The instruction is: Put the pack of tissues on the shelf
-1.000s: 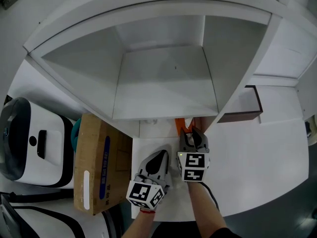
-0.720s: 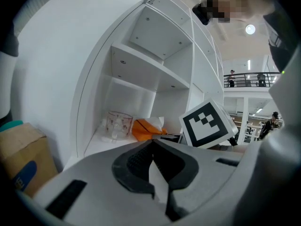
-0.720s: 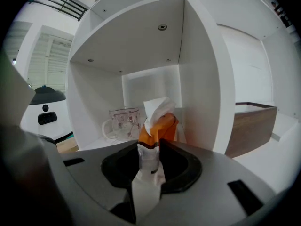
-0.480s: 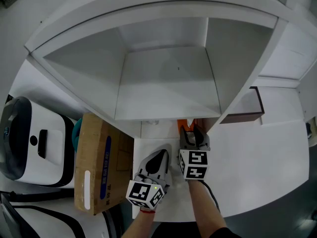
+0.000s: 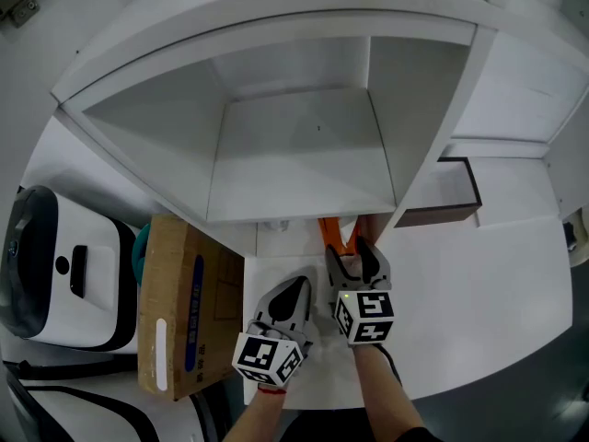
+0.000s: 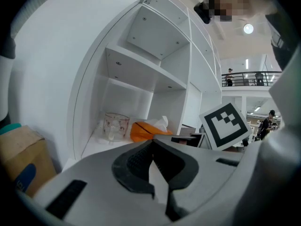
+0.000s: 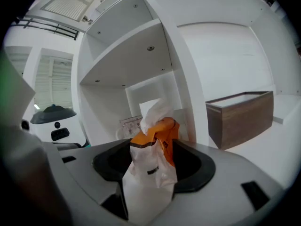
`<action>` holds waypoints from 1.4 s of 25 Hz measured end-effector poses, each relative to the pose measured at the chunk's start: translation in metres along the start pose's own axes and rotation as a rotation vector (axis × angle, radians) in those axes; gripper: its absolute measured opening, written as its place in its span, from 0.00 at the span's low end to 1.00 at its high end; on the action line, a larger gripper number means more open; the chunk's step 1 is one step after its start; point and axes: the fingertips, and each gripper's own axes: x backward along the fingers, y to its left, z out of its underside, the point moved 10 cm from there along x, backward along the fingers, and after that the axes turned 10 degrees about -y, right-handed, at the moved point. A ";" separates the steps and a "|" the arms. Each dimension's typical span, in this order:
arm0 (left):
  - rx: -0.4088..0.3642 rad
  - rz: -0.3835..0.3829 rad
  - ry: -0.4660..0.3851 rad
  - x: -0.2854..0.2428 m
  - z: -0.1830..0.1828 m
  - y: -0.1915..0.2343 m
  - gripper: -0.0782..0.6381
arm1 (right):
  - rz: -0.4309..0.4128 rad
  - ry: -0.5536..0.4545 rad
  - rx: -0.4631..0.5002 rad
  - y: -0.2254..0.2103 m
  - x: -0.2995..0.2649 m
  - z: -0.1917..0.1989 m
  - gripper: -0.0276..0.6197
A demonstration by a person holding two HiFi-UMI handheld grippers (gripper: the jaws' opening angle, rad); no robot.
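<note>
The pack of tissues (image 7: 151,159), orange and white with a tissue sticking up from its top, stands on the lowest shelf board between the jaws of my right gripper (image 7: 153,146). Those jaws are opening and there is dark space on both sides of the pack. In the head view the pack (image 5: 333,233) peeks out from under the white shelf (image 5: 304,155), just ahead of the right gripper (image 5: 353,250). My left gripper (image 5: 296,291) rests beside it, shut and empty (image 6: 151,143). From the left gripper view the pack (image 6: 146,130) lies ahead.
A clear glass cup (image 6: 115,125) stands on the same low board, left of the pack. A brown drawer box (image 5: 451,196) sits to the right of the shelf. A cardboard box (image 5: 189,302) and a white machine (image 5: 55,265) are at the left.
The right gripper's jaws have spread apart around the pack of tissues, which stays on the board. The left gripper has not moved.
</note>
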 end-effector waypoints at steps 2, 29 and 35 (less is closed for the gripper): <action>-0.003 0.009 0.002 -0.001 -0.001 -0.003 0.12 | -0.016 0.014 -0.014 -0.001 0.000 0.003 0.43; -0.005 -0.021 -0.018 0.004 -0.006 -0.004 0.12 | -0.042 0.096 0.111 0.011 0.028 0.001 0.08; 0.008 -0.030 -0.023 0.000 -0.006 0.001 0.12 | -0.033 0.092 0.113 0.006 0.009 -0.001 0.08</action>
